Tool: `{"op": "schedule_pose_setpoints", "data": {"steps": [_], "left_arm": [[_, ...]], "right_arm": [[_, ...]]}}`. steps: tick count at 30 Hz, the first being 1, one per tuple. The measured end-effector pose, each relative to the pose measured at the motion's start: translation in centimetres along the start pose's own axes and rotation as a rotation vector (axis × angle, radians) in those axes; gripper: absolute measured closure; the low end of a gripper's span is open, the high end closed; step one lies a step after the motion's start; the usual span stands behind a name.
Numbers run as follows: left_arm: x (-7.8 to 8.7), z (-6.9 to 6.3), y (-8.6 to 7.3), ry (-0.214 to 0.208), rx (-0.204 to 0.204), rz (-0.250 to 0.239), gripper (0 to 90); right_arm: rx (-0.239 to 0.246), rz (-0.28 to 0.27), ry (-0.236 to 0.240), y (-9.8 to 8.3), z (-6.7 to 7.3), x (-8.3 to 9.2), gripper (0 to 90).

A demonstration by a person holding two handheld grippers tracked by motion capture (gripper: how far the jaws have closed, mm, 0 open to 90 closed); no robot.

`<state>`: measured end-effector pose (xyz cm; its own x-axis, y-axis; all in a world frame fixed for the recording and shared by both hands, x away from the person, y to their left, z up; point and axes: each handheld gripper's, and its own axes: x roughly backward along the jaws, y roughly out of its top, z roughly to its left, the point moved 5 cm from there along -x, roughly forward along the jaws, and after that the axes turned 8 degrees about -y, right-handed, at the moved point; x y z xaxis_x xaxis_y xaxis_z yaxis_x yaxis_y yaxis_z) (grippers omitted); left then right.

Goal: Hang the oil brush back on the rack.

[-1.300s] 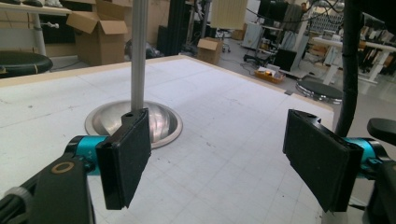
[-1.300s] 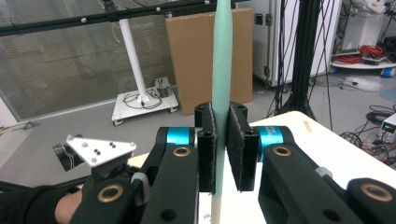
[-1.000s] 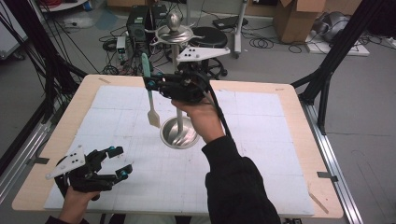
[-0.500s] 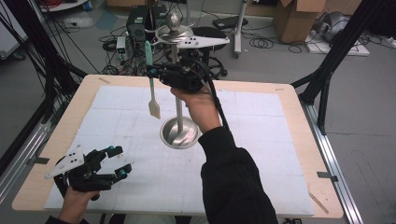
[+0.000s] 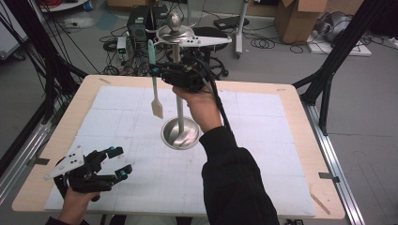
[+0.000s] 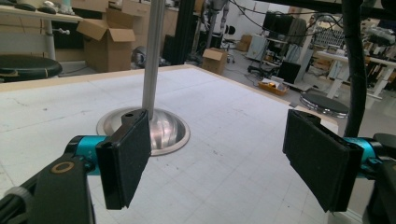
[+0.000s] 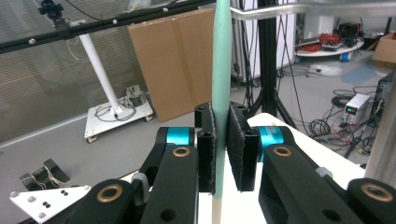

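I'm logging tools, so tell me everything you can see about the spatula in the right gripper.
The spatula has a slim pale green handle and a flat cream blade, plastic or silicone by its look. It hangs upright, blade down, above the white mat, touching nothing else. The right hand-held gripper is shut on its handle, beside the metal stand.

Black left gripper (image 5: 119,162), cyan collars, grey three-cornered plate on top; right gripper (image 7: 221,149) matches, brass-ringed screws; black sleeve (image 5: 234,183).
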<state>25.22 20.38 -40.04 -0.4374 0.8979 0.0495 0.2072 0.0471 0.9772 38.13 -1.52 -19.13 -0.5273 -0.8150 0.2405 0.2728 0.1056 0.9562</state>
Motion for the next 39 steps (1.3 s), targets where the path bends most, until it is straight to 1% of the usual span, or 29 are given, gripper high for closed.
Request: {"op": "schedule_pose_setpoints", "data": {"steps": [4, 10, 11, 14, 16, 17, 18, 20, 21, 23, 25, 27, 29, 31, 32, 34, 35, 37, 38, 39], "left_arm": [[0.0, 0.0, 0.0, -0.001, -0.003, 0.000, 23.9], [0.0, 0.0, 0.0, -0.001, -0.003, 0.000, 24.0], [0.0, -0.1, 0.0, -0.002, 0.000, -0.001, 24.0], [0.0, -0.1, 0.0, -0.002, 0.000, -0.004, 24.0], [0.0, -0.1, 0.0, -0.002, -0.001, -0.001, 24.0], [-0.1, -0.1, 0.0, -0.006, 0.000, -0.001, 24.0], [-0.1, -0.1, -0.1, -0.006, -0.003, 0.004, 24.3], [-0.1, -0.1, -0.1, -0.003, -0.004, 0.001, 24.3], [-0.1, -0.1, -0.1, -0.002, -0.006, 0.004, 24.2], [-0.1, 0.0, -0.1, -0.001, -0.009, 0.003, 24.1], [-0.1, 0.0, -0.1, 0.002, -0.010, 0.003, 23.9], [-0.1, 0.0, -0.1, 0.003, -0.013, 0.008, 23.9], [-0.1, 0.0, -0.2, 0.006, -0.016, 0.012, 23.8], [-0.1, 0.0, -0.2, 0.011, -0.016, 0.009, 23.9], [-0.1, 0.1, -0.2, 0.013, -0.016, 0.009, 23.9], [-0.1, 0.1, -0.3, 0.019, -0.016, 0.009, 23.9], [-0.1, 0.1, -0.3, 0.019, -0.016, 0.010, 23.9], [-0.1, 0.2, -0.3, 0.019, -0.009, 0.009, 24.2], [-0.1, 0.2, -0.3, 0.021, -0.010, 0.010, 24.4], [-0.2, 0.2, -0.3, 0.024, -0.009, 0.009, 24.3]], "right_arm": [[-0.008, -0.003, -0.007, 0.0, -0.1, -0.2, 82.4], [-0.025, 0.005, -0.038, -0.2, -0.6, -0.1, 82.4], [-0.027, 0.005, -0.037, -0.3, -0.6, -0.1, 82.3], [-0.024, 0.001, -0.040, -0.5, -0.8, 0.3, 82.2], [-0.001, -0.007, -0.047, -0.7, -1.0, 0.7, 81.5], [0.012, -0.012, -0.049, -0.8, -1.0, 0.9, 79.0], [0.027, -0.021, -0.054, -0.8, -1.1, 1.1, 72.9], [0.037, -0.036, -0.066, -1.1, -1.3, 1.6, 64.3], [0.040, -0.039, -0.071, -1.4, -1.3, 1.9, 61.5], [0.073, -0.048, -0.080, -2.0, -1.5, 2.6, 55.1], [0.103, -0.053, -0.082, -3.1, -1.7, 3.3, 49.4], [0.127, -0.046, -0.100, -4.7, -2.0, 4.2, 45.2], [0.136, -0.043, -0.118, -6.5, -2.5, 5.2, 39.1], [0.142, -0.039, -0.145, -8.4, -3.1, 6.4, 30.7], [0.154, -0.033, -0.164, -9.6, -3.5, 7.1, 26.2], [0.181, -0.023, -0.193, -11.3, -3.8, 8.3, 20.9], [0.198, -0.018, -0.213, -12.3, -4.0, 9.1, 19.7], [0.214, -0.013, -0.236, -14.5, -4.3, 10.6, 18.8], [0.220, -0.005, -0.250, -15.6, -4.5, 11.4, 18.7], [0.215, 0.000, -0.267, -16.6, -4.7, 12.3, 18.2]]}}
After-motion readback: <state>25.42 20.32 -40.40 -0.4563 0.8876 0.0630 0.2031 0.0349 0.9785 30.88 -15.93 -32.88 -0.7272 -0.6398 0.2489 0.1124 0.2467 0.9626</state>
